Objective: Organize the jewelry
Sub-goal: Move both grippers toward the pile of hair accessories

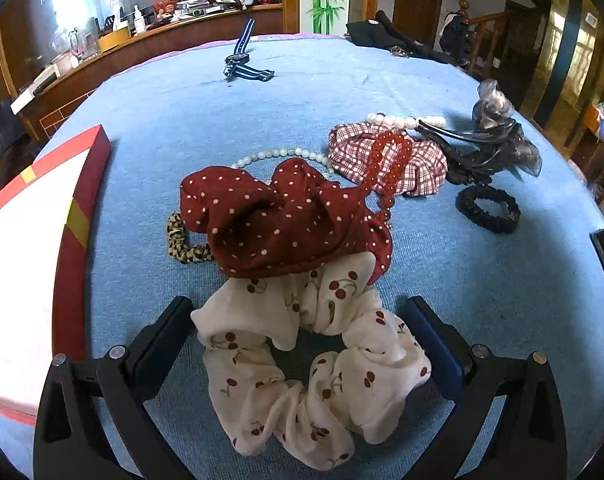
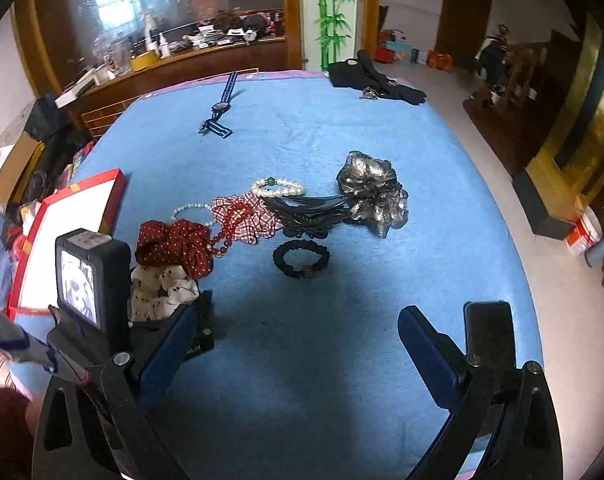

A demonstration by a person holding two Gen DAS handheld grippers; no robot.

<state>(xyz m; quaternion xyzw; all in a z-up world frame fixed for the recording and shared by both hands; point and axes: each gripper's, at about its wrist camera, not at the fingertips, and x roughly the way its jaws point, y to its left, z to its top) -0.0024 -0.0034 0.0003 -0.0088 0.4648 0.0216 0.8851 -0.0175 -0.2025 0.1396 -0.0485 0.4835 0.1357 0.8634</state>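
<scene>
- The left claw (image 1: pixel 302 344) stands with its fingers apart on either side of a white cherry-print fabric scrunchie (image 1: pixel 313 364), which lies flat on the blue cloth-covered tabletop (image 1: pixel 481 280); whether the pads touch the fabric I cannot tell.
- The right claw (image 2: pixel 298 344) is also spread wide, with only bare blue cloth between its fingers.
- Just beyond the white scrunchie, overlapping its far edge, sits a dark red polka-dot scrunchie (image 1: pixel 286 220), with a leopard-print hair tie (image 1: pixel 182 240) peeking out at its left.
- A red-rimmed white box (image 1: pixel 66 216) lies at the left edge.
- Farther on, a strand of red beads (image 1: pixel 389 168) drapes over a red-and-white checked scrunchie (image 1: pixel 413 164).
- A small black scrunchie (image 1: pixel 487 208) lies apart at the right, near a black claw clip with a grey fabric flower (image 1: pixel 497 136).
- A pearl bracelet (image 1: pixel 405 121) lies behind them.
- Far back, well apart, rests a navy striped-strap watch (image 1: pixel 242 60).
</scene>
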